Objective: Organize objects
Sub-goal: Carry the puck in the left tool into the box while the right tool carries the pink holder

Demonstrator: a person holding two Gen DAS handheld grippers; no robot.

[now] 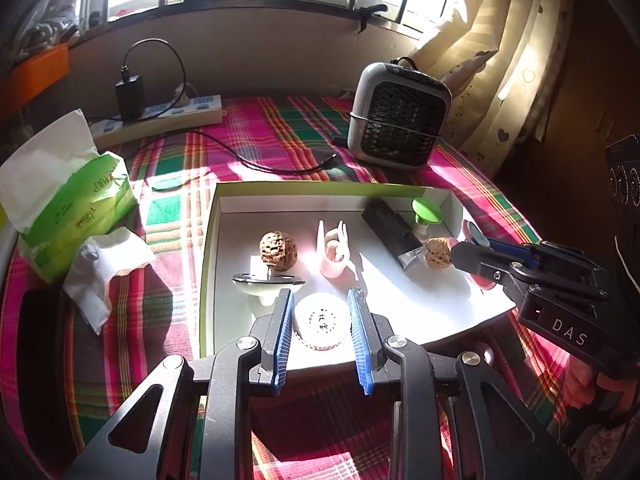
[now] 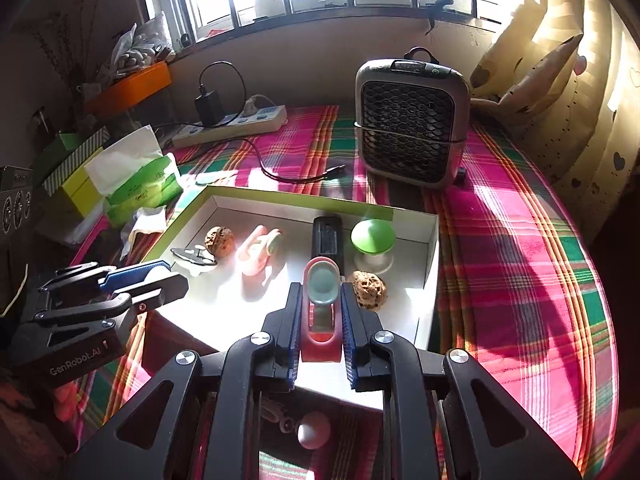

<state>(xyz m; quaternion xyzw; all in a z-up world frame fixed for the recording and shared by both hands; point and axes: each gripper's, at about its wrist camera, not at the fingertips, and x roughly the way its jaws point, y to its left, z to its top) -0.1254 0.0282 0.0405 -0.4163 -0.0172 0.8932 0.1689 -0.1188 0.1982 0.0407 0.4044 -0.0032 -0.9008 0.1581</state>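
The red spoon-shaped item (image 2: 320,320), a red body carrying a grey-green scoop, is clamped between the blue pads of the right gripper (image 2: 320,300); the jaws press on its two long sides, and its rounded end projects forward over the white tray (image 2: 434,240). It looks like light, rigid plastic with a smooth, possibly slippery surface, so the flat flanks near mid-length are judged the correct place to hold it. Just right of its tip lies a walnut (image 2: 368,290); ahead of it lie a black rectangular case (image 2: 327,238) and a green mushroom-shaped object (image 2: 373,242). The second task item, a round white lidded box (image 1: 322,322) with printed characters on top, sits at the near edge of the tray, between the fingers of the left gripper (image 1: 320,320). The jaws stand apart on either side of it, and contact with its rim cannot be confirmed. It appears small, light and stiff; its curved wall calls for a centred, level grip across the widest part. Further into the tray are a second walnut (image 1: 279,250), a pink hand-shaped holder (image 1: 335,254) and a black-topped white stand (image 1: 268,286). The tray rests on a plaid-covered counter (image 1: 260,128), with a tissue pack (image 1: 76,208), a power strip (image 1: 160,114) and a small heater (image 1: 400,116) around it.
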